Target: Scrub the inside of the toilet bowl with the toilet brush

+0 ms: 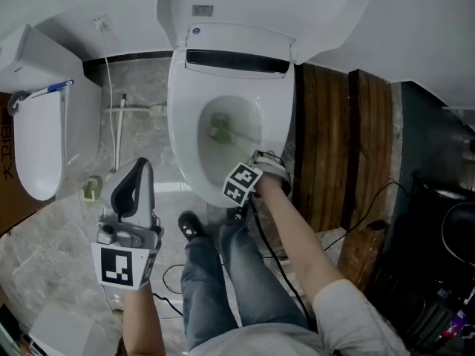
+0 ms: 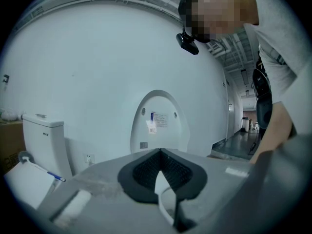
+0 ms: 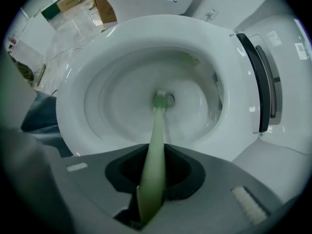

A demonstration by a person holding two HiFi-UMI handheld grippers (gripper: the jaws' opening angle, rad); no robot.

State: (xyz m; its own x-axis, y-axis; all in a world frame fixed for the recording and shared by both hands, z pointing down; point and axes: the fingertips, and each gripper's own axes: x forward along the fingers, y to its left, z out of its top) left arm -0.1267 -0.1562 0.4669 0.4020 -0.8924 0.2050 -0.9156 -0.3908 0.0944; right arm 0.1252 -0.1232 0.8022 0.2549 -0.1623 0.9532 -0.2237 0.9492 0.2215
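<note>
A white toilet bowl (image 1: 185, 132) stands open with its lid (image 1: 260, 6) raised. The green toilet brush (image 1: 220, 130) has its head low in the bowl, near the drain (image 3: 168, 100). My right gripper (image 1: 251, 160) hangs over the bowl's front rim, shut on the brush's pale green handle (image 3: 155, 150), which runs straight out between the jaws to the brush head (image 3: 160, 99). My left gripper (image 1: 138, 166) is held left of the toilet over the floor, pointing up, jaws shut with nothing in them. Its own view looks at the raised lid (image 2: 158, 126) past the gripper (image 2: 160, 152).
A second white toilet (image 1: 41, 124) stands at the left, with its tank (image 2: 46, 140) showing. Dark wooden planks (image 1: 334, 139) lie right of the bowl. Black cables (image 1: 172, 274) and dark equipment (image 1: 438, 273) are on the floor. The person's jeans-clad legs (image 1: 230, 273) stand before the bowl.
</note>
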